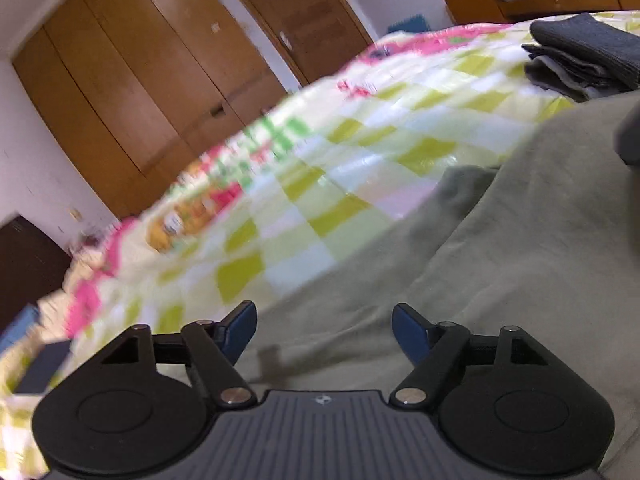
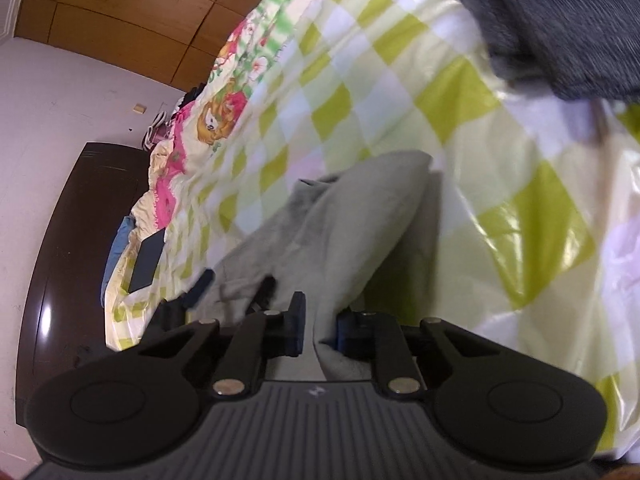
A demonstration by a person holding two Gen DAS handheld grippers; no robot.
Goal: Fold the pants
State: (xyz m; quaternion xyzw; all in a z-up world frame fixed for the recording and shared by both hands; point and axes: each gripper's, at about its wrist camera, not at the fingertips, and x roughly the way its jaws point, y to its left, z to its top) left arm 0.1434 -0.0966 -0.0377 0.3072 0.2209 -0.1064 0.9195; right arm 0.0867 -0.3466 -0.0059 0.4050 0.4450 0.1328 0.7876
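Note:
Grey-green pants (image 1: 500, 248) lie on a bed with a green and white checked cover (image 1: 360, 140). In the left wrist view my left gripper (image 1: 324, 330) is open, low over the pants, with nothing between its blue pads. In the right wrist view my right gripper (image 2: 320, 328) is shut on a fold of the pants (image 2: 352, 232), which run away from it across the cover (image 2: 500, 160). The left gripper (image 2: 200, 284) shows there as a dark blurred shape at the pants' left edge.
A stack of folded dark grey clothes (image 1: 584, 52) lies at the far right of the bed, also in the right wrist view (image 2: 560, 20). Wooden wardrobe doors (image 1: 140, 80) stand behind. A dark flat object (image 2: 146, 260) lies near the bed's edge, next to a dark headboard (image 2: 72, 260).

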